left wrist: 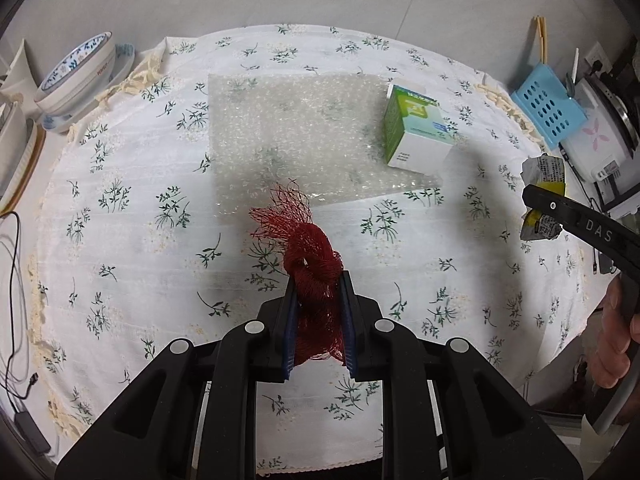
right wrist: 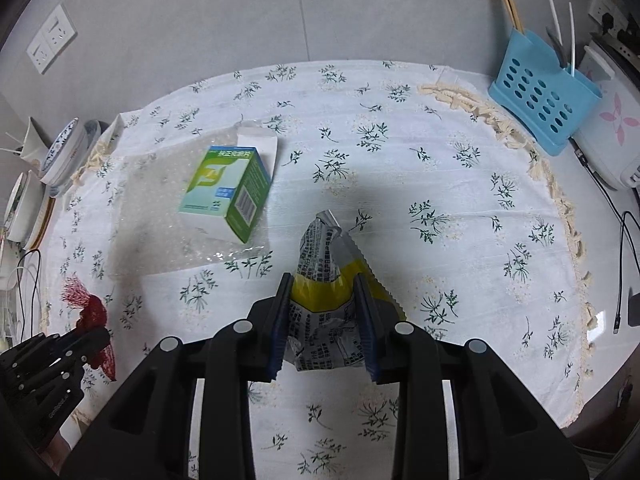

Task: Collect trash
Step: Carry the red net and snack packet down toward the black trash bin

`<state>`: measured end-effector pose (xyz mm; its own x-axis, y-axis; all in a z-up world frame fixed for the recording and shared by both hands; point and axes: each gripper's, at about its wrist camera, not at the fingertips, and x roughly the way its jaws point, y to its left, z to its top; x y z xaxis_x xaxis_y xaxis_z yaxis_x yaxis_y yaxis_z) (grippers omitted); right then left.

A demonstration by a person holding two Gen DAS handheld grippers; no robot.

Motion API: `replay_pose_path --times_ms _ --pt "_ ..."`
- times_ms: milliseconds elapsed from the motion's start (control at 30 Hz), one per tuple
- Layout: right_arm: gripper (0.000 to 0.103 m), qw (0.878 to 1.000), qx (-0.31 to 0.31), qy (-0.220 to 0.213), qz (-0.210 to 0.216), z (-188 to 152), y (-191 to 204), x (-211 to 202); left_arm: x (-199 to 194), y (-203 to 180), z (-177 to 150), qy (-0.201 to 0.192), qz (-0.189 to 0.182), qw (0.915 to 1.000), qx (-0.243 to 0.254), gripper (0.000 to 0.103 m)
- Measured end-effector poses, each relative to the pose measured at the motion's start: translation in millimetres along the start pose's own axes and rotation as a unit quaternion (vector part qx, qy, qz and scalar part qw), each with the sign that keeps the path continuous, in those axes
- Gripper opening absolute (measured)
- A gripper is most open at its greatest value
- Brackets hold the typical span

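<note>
My left gripper (left wrist: 318,280) is shut on a bunched red mesh net (left wrist: 310,248) and holds it above the floral tablecloth. It also shows at the lower left of the right wrist view (right wrist: 90,312). My right gripper (right wrist: 322,284) is shut on a crumpled silver and yellow wrapper (right wrist: 324,264); it shows at the right edge of the left wrist view (left wrist: 544,196). A green and white carton (left wrist: 416,128) lies on a sheet of bubble wrap (left wrist: 288,128) in the middle of the table, ahead of both grippers. The carton also shows in the right wrist view (right wrist: 226,192).
Stacked bowls and plates (left wrist: 76,76) stand at the table's left edge. A blue perforated holder (right wrist: 540,100) with chopsticks and a white appliance (right wrist: 612,136) stand at the right. Cables (left wrist: 16,280) hang at the left. A grey wall (right wrist: 280,12) is behind.
</note>
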<state>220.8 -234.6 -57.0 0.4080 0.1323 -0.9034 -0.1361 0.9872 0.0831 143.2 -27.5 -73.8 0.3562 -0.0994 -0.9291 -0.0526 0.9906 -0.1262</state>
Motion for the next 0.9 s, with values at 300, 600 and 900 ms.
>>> replay_pose_path --times_ms 300,600,900 --pt "0.028 1.000 -0.008 -0.015 0.005 -22 5 -26 -8 -8 -14 -0.003 -0.005 1.0000 0.006 0.018" --pt "0.028 1.000 -0.010 -0.023 0.013 -48 6 -45 -24 -18 -30 -0.012 -0.012 0.9998 0.012 0.018" --pt "0.028 0.999 -0.013 -0.026 0.018 -74 2 -60 -37 -29 -53 -0.016 -0.016 0.9997 0.013 0.018"
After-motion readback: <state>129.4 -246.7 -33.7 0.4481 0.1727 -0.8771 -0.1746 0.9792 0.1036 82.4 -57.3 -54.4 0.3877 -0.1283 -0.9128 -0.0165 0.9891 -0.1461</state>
